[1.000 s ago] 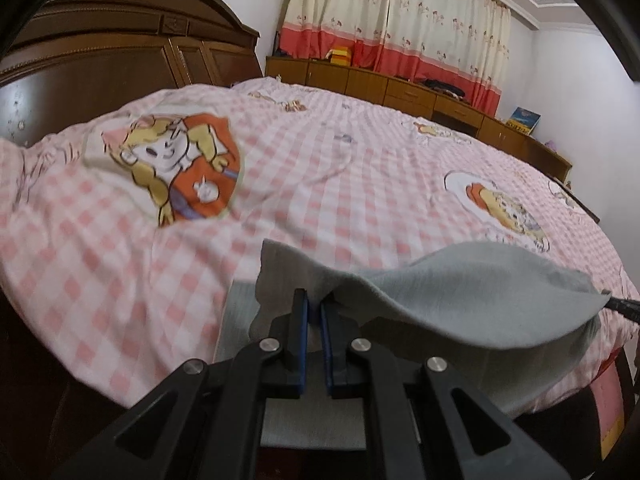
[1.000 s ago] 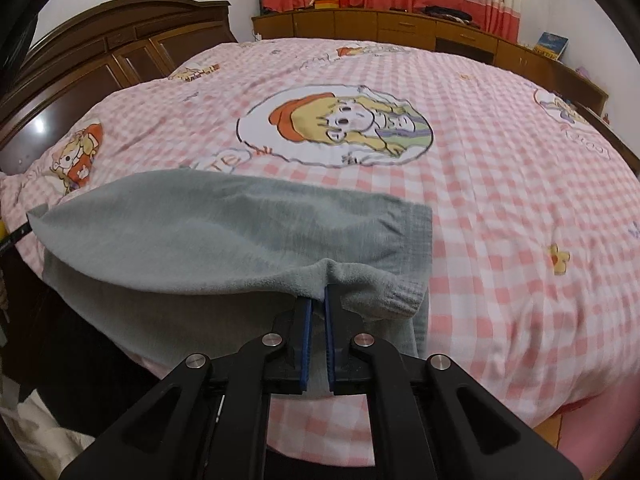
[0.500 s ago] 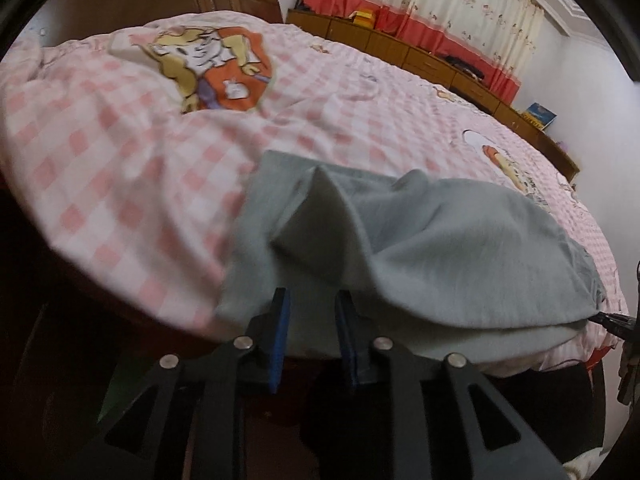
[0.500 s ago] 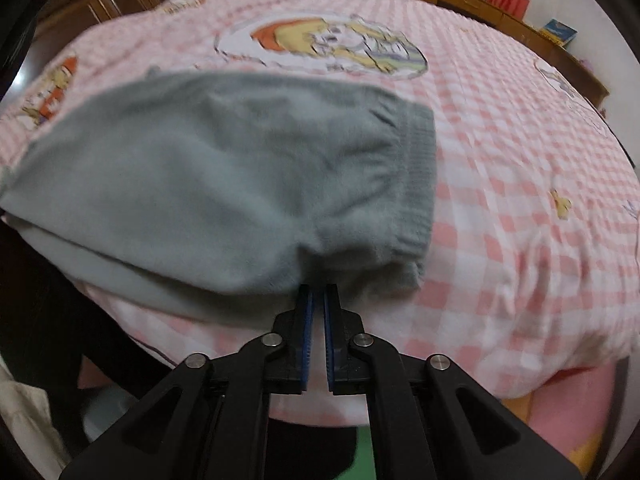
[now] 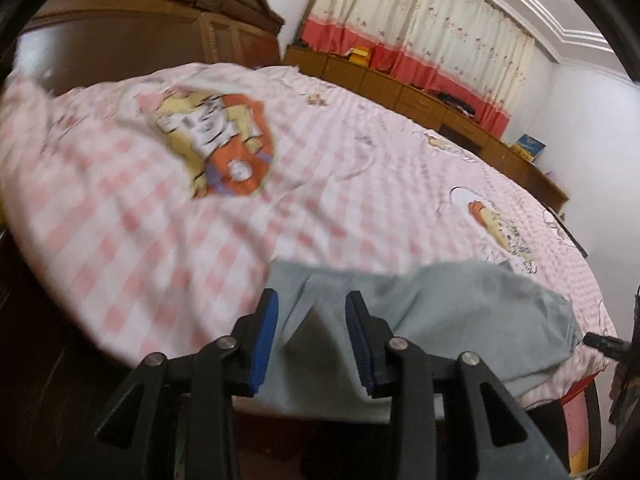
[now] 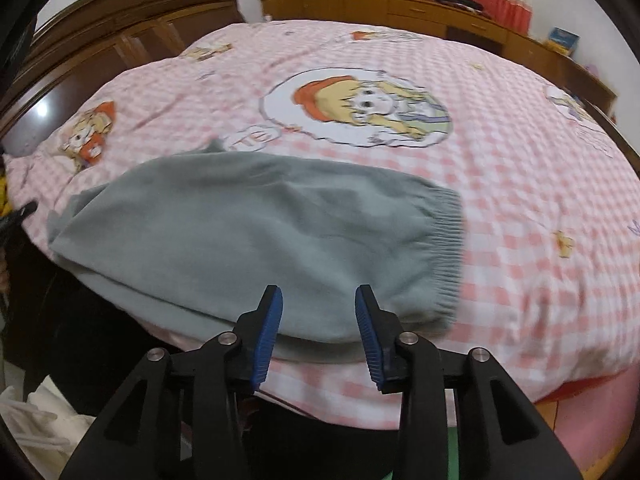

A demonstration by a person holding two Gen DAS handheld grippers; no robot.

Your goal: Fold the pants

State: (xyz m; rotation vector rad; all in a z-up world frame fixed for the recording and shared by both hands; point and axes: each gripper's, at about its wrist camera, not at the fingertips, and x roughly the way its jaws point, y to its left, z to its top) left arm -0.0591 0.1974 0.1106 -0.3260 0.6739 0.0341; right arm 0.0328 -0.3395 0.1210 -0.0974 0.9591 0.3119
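Grey pants (image 6: 256,240) lie folded over on the near edge of the pink checked bed (image 6: 520,184), ribbed waistband (image 6: 450,256) to the right. In the left wrist view the pants (image 5: 460,320) spread to the right of the jaws. My left gripper (image 5: 312,312) hangs just above the cloth's left end, jaws opening, blue pads apart and clear of the fabric. My right gripper (image 6: 319,306) hovers over the near hem, jaws opening too, nothing pressed between its pads. The other gripper's tip (image 5: 604,344) shows at the far right.
A dark wooden headboard (image 6: 120,32) stands on the left. Low wooden cabinets (image 6: 400,12) and red-and-cream curtains (image 5: 420,24) run along the far wall. White cloth (image 6: 36,424) lies on the floor at lower left. The bed's near edge drops off just below the pants.
Both grippers were shut on the grey cloth and holding it up; the fold has been laid down, both have let go with jaws apart, and they have drawn back.
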